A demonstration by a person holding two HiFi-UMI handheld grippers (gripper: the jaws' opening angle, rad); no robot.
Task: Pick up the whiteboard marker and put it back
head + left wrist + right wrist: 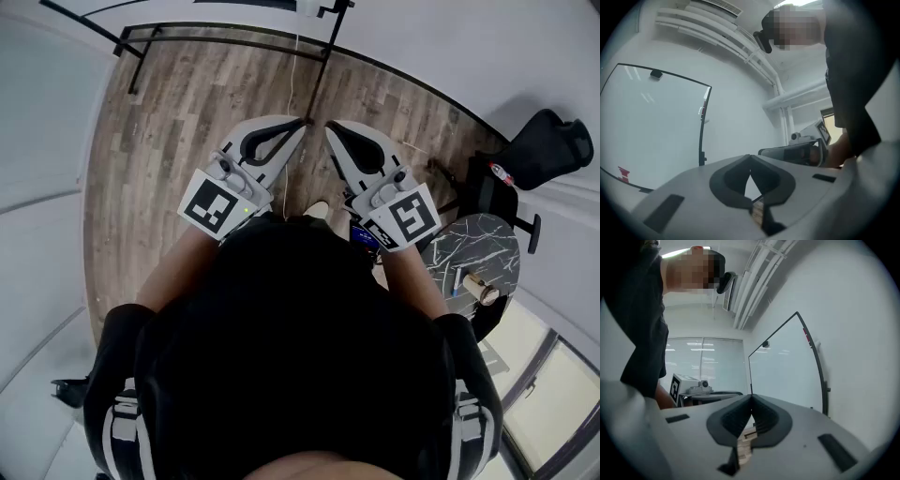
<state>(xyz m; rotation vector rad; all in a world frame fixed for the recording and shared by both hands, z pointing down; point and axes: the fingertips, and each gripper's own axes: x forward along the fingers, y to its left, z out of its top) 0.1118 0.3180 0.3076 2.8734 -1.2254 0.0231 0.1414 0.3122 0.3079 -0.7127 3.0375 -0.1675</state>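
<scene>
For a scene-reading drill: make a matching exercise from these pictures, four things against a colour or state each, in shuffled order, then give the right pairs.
Things:
1. left gripper
2. whiteboard
3. round table
4. floor

Colour or state:
a. wood-look planks, brown and grey
b. jaws together, nothing between them
c. dark top with pale marble veins
d. white surface in a thin black frame

Pairs: 1-b, 2-d, 3-c, 4-a.
</scene>
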